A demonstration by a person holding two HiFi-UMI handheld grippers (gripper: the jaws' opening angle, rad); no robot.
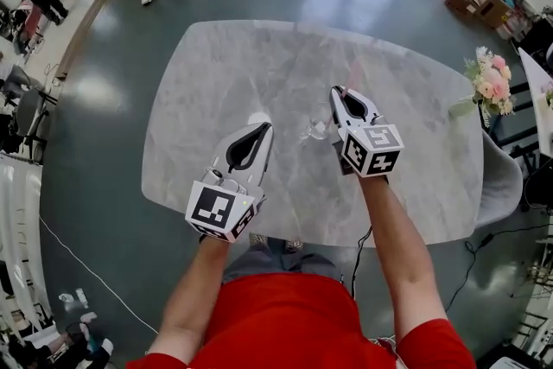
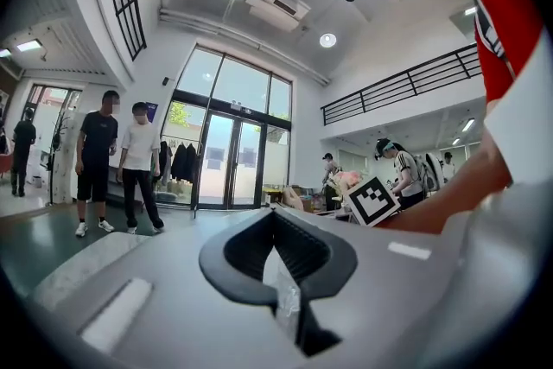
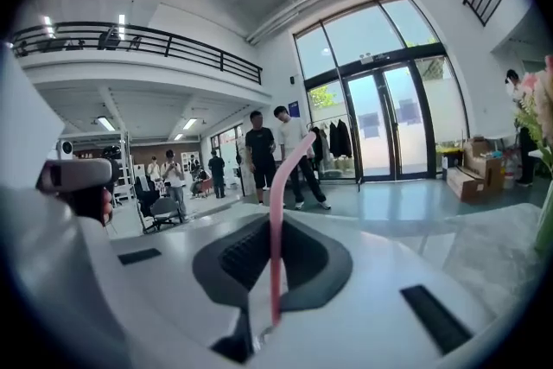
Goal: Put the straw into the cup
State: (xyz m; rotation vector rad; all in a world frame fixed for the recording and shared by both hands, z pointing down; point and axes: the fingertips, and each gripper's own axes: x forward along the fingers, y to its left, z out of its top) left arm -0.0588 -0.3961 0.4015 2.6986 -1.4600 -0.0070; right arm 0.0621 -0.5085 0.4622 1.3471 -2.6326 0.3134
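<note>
the right gripper is clenched on the pink straw, which stands up between its jaws. the left gripper pinches a crinkled clear film (a wrapper, it seems). the clear cup stands unheld on the worktop between them. a skewed straw tip could catch the rim and topple the light cup, since nothing steadies it. no writing is legible, only square markers on the gripper cubes.

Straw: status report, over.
Right hand-held gripper shut on pink straw. Left hand-held gripper shut on clear wrapper. Straw outside clear cup. No obstruction seen.
</note>
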